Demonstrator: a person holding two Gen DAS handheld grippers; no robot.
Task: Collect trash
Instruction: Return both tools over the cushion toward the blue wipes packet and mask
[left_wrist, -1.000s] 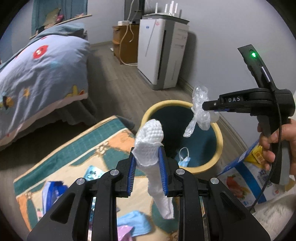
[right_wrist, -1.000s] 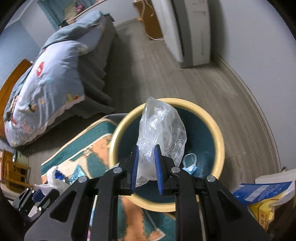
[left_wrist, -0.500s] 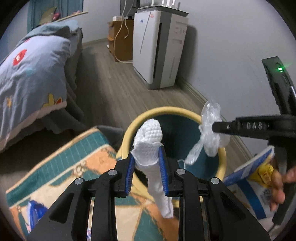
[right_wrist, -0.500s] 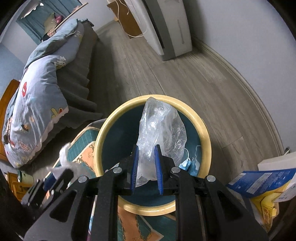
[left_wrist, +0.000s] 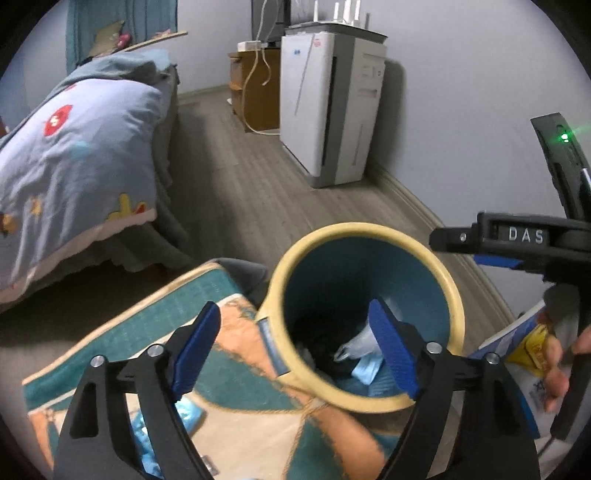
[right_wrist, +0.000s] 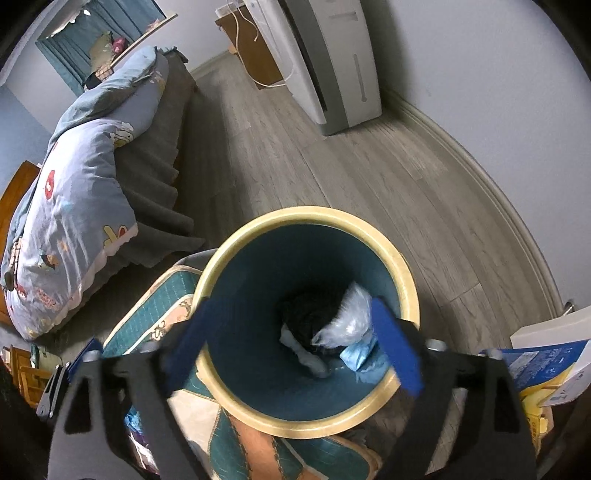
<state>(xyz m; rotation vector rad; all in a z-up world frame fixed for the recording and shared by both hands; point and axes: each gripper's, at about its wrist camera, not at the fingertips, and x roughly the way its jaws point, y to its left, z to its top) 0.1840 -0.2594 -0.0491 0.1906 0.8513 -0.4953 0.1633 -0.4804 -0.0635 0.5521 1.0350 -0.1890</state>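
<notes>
Since a moment ago, left tool (left_wrist: 295, 343) and right tool (right_wrist: 291, 343) have both spread apart over the bin (right_wrist: 369, 419). The plastic bag (right_wrist: 349, 319) and, it seems, the white tissue (right_wrist: 303, 356) now lie inside.

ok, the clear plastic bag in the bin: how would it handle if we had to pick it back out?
Clear plastic bag looks thin and crumpled, so probably floppy and very light. The film looks glossy, so it may slip between fingers. It lies deep in the bin, so the reach is probably awkward.
</notes>
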